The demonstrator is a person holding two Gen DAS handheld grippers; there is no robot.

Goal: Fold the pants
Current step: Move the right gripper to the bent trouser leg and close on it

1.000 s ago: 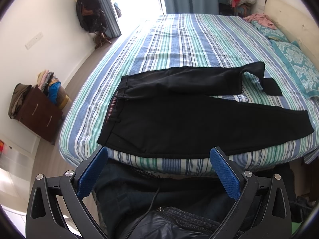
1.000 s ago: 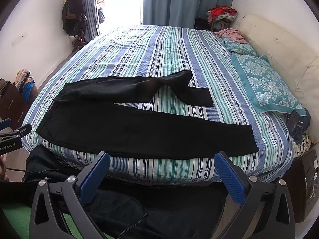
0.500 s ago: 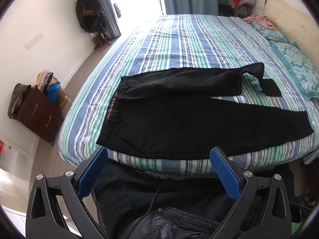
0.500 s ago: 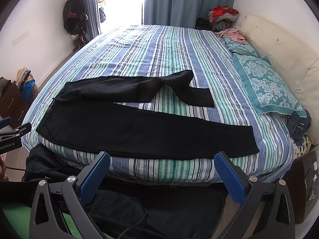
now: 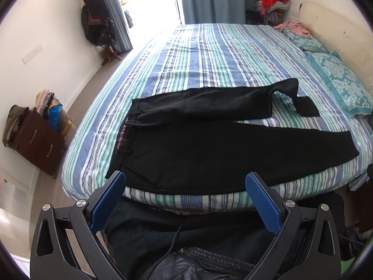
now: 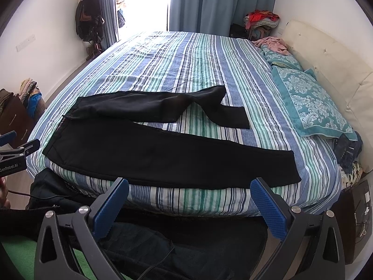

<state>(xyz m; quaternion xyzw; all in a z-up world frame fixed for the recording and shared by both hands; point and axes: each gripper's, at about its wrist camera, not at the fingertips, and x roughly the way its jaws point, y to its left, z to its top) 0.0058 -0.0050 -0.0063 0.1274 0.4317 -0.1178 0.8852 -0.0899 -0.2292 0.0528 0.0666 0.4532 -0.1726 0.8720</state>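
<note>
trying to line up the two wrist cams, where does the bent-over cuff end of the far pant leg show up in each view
Left wrist view: the bent cuff end lies right of centre, near the teal patterned pillow.
Right wrist view: the same cuff end lies near the centre, left of that pillow.
Shared landmark: the pink garment by the headboard, on the striped bedspread.
</note>
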